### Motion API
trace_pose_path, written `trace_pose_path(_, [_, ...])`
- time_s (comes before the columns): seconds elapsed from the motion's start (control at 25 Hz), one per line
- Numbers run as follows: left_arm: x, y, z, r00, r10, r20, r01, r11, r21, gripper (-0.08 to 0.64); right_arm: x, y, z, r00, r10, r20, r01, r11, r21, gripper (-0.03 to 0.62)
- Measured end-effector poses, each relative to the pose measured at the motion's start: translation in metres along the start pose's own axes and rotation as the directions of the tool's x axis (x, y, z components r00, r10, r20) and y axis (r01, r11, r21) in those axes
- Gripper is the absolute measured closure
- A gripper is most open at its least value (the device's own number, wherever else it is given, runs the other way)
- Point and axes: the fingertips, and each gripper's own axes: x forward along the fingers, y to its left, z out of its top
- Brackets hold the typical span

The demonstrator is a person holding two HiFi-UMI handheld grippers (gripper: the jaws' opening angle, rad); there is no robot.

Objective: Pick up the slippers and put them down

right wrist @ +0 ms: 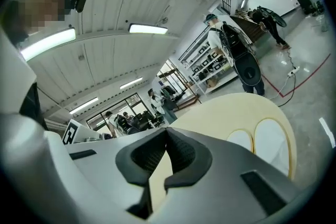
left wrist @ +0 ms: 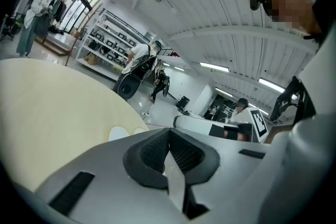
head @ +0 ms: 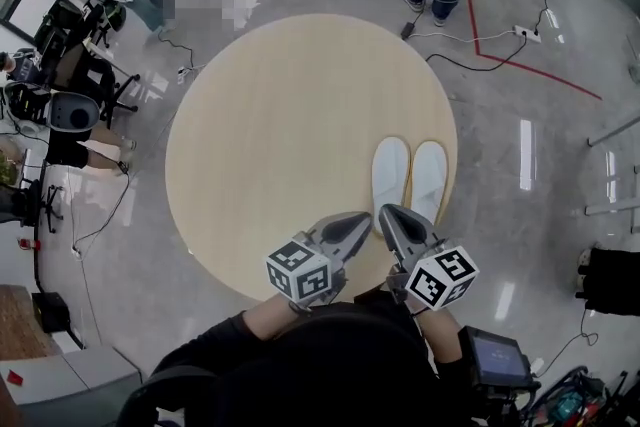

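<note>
Grey, ridged pads meet face to face in both gripper views, with nothing caught between them: the left gripper (left wrist: 169, 136) and the right gripper (right wrist: 167, 139) are both clenched and empty. In the head view the two are held close together in front of the person's body, the left gripper (head: 358, 223) and right gripper (head: 392, 218) with tips nearly meeting over the near edge of the table (head: 260, 115), and their marker cubes (head: 298, 271) turned towards the camera. Both point roughly level across the tabletop rather than down at it. Just beyond the tips lie the slippers (head: 409, 177), a white pair set neatly side by side, flat on the pale round wooden table on its right-hand near part, close to the rim. Neither gripper touches them. The right gripper view shows the pair to the right of its jaws, and the left gripper view shows only a pale sliver of them past its jaw housing. Beyond is an open workroom floor with cables, chairs, shelving and other people standing well apart. Assessment: no slipper is in hand, so this is either the point before the pick-up or the point after setting down, and the views do not settle which. If a pick-up is next, it requires the jaws to be opened, tilted downward and lowered onto a slipper's near edge before closing.
</note>
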Motion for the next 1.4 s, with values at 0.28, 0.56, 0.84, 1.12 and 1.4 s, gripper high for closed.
trace_pose_path(0.28, [-0.039, -0.006, 0.033, 0.997, -0.011, 0.078, 0.005, 0.997, 0.080, 0.534, 0.007, 0.055, 0.005, 0.997, -0.073, 0.041, 0.080, 0.968, -0.238, 0.577])
trace_pose_path(0.56, [-0.092, 0.002, 0.044, 0.989, -0.065, 0.134, 0.067, 0.998, -0.015, 0.534, 0.016, 0.092, 0.001, 0.983, -0.168, 0.081, 0.184, 0.935, -0.302, 0.575])
trace_pose_path(0.84, [-0.138, -0.004, 0.055, 0.978, -0.135, 0.160, 0.139, 0.990, -0.015, 0.534, 0.018, 0.137, -0.006, 0.971, -0.207, 0.122, 0.237, 0.912, -0.334, 0.575])
trace_pose_path(1.12, [-0.169, -0.017, 0.061, 0.965, -0.182, 0.190, 0.182, 0.983, 0.014, 0.534, 0.004, 0.169, -0.006, 0.956, -0.236, 0.173, 0.284, 0.893, -0.349, 0.577])
trace_pose_path(1.4, [-0.214, 0.005, 0.067, 0.963, -0.171, 0.210, 0.172, 0.985, 0.014, 0.534, 0.024, 0.204, -0.023, 0.954, -0.238, 0.183, 0.289, 0.892, -0.348, 0.577])
